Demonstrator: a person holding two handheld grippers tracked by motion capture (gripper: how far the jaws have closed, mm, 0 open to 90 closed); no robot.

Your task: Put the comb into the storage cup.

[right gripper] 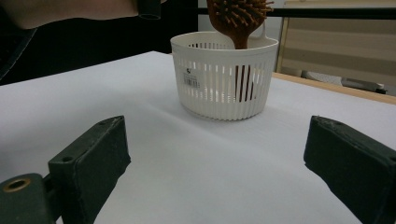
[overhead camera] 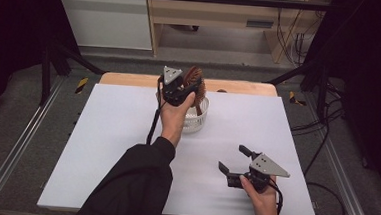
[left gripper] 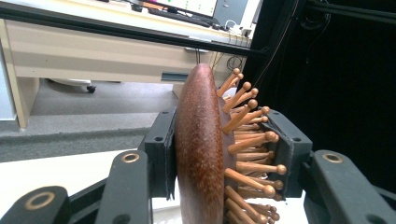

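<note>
A brown wooden hairbrush [left gripper: 201, 154] with round-tipped wooden bristles stands upright, its head clamped between the pads of my left gripper [overhead camera: 189, 90]. One pad presses its smooth back, the other its bristles. In the right gripper view the hairbrush [right gripper: 239, 18] has its handle down inside a white slotted basket [right gripper: 223, 79]. In the high view the basket [overhead camera: 198, 119] sits at the far middle of the white table, under the left hand. My right gripper [overhead camera: 234, 163] is held low over the table's near right part, open with nothing between its jaws, facing the basket.
The white table top [overhead camera: 106, 147] has a wooden edge [overhead camera: 130, 79] at the back. Black frame bars and cables run along both sides. A desk and shelving stand beyond the table on a grey floor.
</note>
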